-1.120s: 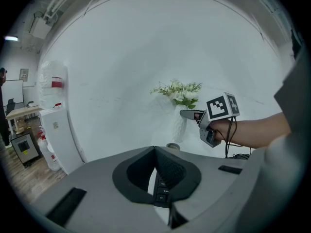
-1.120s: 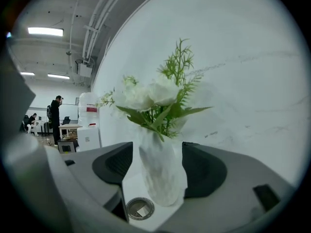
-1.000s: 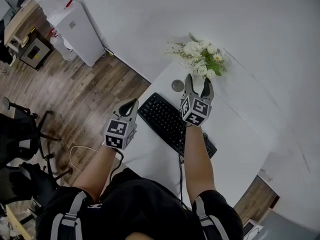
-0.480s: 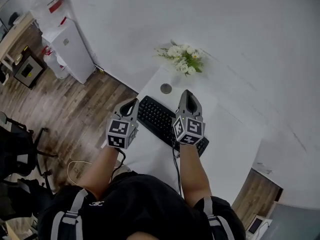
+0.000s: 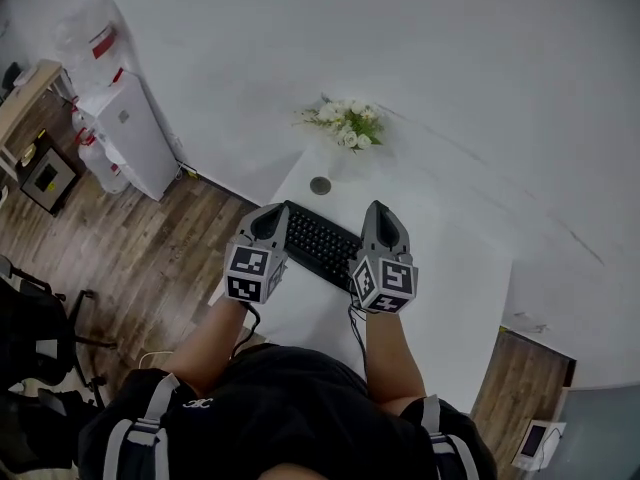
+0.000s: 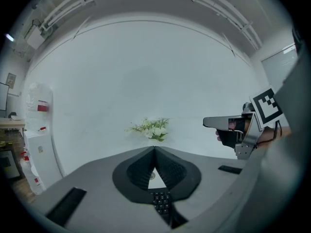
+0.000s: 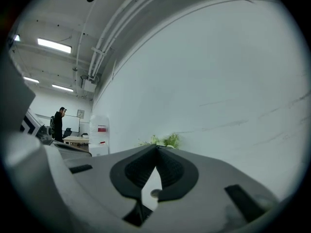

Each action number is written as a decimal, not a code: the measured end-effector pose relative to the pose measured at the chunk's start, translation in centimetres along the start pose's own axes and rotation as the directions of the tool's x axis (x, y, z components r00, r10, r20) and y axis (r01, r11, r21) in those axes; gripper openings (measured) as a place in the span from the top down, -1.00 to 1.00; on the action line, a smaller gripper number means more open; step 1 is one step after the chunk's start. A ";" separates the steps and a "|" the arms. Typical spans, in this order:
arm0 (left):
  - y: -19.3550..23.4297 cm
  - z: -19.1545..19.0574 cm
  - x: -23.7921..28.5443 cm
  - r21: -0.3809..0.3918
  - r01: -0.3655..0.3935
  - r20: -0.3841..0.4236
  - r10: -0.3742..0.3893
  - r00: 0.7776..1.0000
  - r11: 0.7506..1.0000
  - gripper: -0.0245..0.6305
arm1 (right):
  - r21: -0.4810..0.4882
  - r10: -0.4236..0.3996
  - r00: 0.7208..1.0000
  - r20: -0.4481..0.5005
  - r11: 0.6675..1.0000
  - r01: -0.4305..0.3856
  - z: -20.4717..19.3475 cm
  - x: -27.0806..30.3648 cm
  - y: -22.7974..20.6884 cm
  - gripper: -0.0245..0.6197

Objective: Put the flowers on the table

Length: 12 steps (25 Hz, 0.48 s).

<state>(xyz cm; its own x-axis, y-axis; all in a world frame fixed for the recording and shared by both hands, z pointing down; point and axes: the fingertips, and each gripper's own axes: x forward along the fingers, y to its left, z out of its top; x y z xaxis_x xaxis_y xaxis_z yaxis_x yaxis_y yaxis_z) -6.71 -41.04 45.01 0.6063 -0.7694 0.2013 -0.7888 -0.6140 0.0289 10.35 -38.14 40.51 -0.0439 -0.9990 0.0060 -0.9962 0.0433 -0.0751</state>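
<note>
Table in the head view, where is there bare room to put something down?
The widest bare patch of the table lies right of the keyboard, running along the wall. The far end is crowded: the flowers, a small round object and the keyboard sit close together there.

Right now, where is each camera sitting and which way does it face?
Head view: on the person's head, looking steeply down at the table, keyboard and flowers; both forearms, left tongs and right tongs show.
Left gripper view: on the left tongs, facing the flowers; its shut jaws and the right tongs show.
Right gripper view: on the right tongs, facing the flowers too; only its shut jaws show.
Shared: all three see the flowers.
</note>
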 end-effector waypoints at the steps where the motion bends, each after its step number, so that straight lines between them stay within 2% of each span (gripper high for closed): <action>1: -0.3 0.2 -0.2 0.004 0.006 0.005 -0.006 1.000 1.000 0.91 | 0.003 -0.008 1.000 -0.002 1.000 0.008 -0.1 -0.6 0.0 0.92; 12: -2.2 0.9 -1.4 0.022 0.061 0.021 -0.062 0.998 0.998 0.91 | 0.033 -0.030 1.000 0.006 0.999 0.029 -0.3 -3.4 1.0 0.92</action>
<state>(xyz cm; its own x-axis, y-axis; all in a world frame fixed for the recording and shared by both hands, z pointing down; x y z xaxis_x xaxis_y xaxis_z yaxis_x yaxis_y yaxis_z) -5.72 -38.79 43.77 0.6557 -0.7335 0.1789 -0.7478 -0.6636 0.0200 9.47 -34.72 40.72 -0.0138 -0.9999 0.0023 -0.9941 0.0135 -0.1075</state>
